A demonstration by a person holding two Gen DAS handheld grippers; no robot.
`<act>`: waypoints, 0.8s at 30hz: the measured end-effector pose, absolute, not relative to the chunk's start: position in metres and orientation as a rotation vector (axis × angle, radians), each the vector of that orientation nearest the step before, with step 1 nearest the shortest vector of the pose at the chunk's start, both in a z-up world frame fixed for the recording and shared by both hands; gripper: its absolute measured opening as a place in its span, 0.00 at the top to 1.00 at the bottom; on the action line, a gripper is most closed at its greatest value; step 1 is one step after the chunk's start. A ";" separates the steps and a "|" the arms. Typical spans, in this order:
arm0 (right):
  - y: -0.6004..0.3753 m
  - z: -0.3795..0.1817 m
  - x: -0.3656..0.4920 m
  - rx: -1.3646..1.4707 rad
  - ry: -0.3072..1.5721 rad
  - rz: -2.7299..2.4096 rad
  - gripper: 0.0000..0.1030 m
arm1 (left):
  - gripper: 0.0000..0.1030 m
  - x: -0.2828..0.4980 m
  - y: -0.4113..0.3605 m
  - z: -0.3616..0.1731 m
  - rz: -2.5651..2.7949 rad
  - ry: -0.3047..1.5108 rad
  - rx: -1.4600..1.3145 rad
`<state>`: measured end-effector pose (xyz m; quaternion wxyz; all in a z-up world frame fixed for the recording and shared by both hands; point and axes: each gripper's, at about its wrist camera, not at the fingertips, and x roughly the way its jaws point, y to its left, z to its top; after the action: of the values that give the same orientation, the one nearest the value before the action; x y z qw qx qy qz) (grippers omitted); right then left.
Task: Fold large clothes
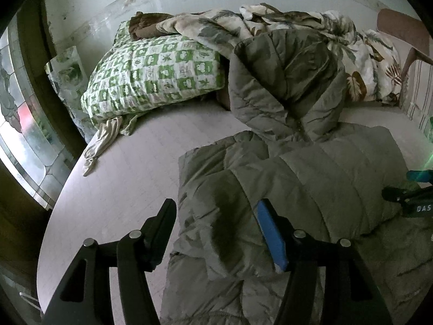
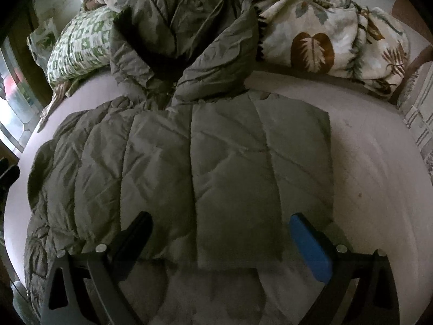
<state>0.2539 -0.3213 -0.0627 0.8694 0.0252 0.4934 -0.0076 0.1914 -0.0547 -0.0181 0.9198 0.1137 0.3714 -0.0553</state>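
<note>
An olive-green quilted puffer jacket (image 1: 297, 178) lies on the pale bed sheet (image 1: 121, 184), body folded flat, its hood (image 1: 286, 81) propped up against the bedding behind. My left gripper (image 1: 216, 216) is open, just above the jacket's left edge, holding nothing. In the right wrist view the jacket (image 2: 205, 162) fills the middle, with the hood (image 2: 184, 27) at the top. My right gripper (image 2: 222, 230) is open over the jacket's near hem, empty. The right gripper also shows at the right edge of the left wrist view (image 1: 408, 195).
A green-and-white checked pillow (image 1: 157, 75) lies at the back left. A crumpled leaf-print blanket (image 2: 324, 32) is heaped along the back. A window (image 1: 19, 135) is at the left, a wooden chair back (image 1: 403, 32) at the far right.
</note>
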 end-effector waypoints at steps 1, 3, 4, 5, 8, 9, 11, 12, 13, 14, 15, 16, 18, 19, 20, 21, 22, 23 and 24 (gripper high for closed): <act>-0.322 -0.065 0.254 0.049 1.040 -0.013 0.01 | 0.38 0.193 -0.056 -0.019 -0.115 0.764 0.236; -0.319 -0.079 0.261 0.038 1.091 -0.003 0.01 | 0.38 0.199 -0.060 -0.022 -0.116 0.768 0.244; -0.319 -0.086 0.263 0.037 1.113 0.002 0.00 | 0.38 0.202 -0.062 -0.024 -0.117 0.771 0.247; -0.318 -0.091 0.264 0.026 1.131 0.008 0.00 | 0.38 0.205 -0.064 -0.025 -0.118 0.773 0.247; -0.317 -0.091 0.267 0.014 1.151 0.028 0.00 | 0.38 0.214 -0.068 -0.027 -0.124 0.775 0.252; -0.318 -0.087 0.268 0.021 1.156 0.037 0.00 | 0.38 0.217 -0.070 -0.027 -0.125 0.774 0.253; -0.324 -0.073 0.271 0.045 1.136 0.053 0.00 | 0.38 0.223 -0.072 -0.026 -0.127 0.771 0.255; -0.327 -0.067 0.272 0.050 1.123 0.055 0.00 | 0.38 0.226 -0.074 -0.025 -0.126 0.770 0.255; -0.331 -0.058 0.275 0.053 1.109 0.054 0.00 | 0.38 0.229 -0.075 -0.024 -0.127 0.770 0.255; -0.333 -0.052 0.278 0.058 1.101 0.054 0.00 | 0.38 0.233 -0.076 -0.023 -0.127 0.770 0.254; -0.337 -0.044 0.282 0.072 1.088 0.054 0.00 | 0.38 0.237 -0.077 -0.022 -0.130 0.771 0.251; -0.340 -0.039 0.285 0.082 1.080 0.055 0.00 | 0.38 0.240 -0.078 -0.021 -0.131 0.773 0.248; -0.344 -0.029 0.293 0.091 1.063 0.049 0.00 | 0.31 0.250 -0.080 -0.016 -0.141 0.777 0.247; -0.346 -0.025 0.298 0.087 1.054 0.045 0.00 | 0.29 0.255 -0.082 -0.014 -0.142 0.773 0.250; -0.349 -0.020 0.304 0.081 1.041 0.039 0.00 | 0.28 0.259 -0.083 -0.011 -0.143 0.767 0.253; -0.351 -0.017 0.306 0.076 1.032 0.033 0.00 | 0.27 0.267 -0.085 -0.006 -0.145 0.759 0.260; -0.354 -0.014 0.313 0.077 1.020 0.031 0.00 | 0.27 0.276 -0.086 -0.002 -0.150 0.757 0.268; -0.357 -0.012 0.316 0.082 1.009 0.034 0.00 | 0.25 0.284 -0.088 0.001 -0.157 0.761 0.275; -0.359 -0.010 0.322 0.089 0.996 0.039 0.00 | 0.25 0.295 -0.090 0.006 -0.165 0.766 0.279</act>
<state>0.3224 -0.3592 -0.0095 0.8774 0.0428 0.4775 0.0186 0.2955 -0.0900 0.0056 0.9148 0.1355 0.3719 -0.0799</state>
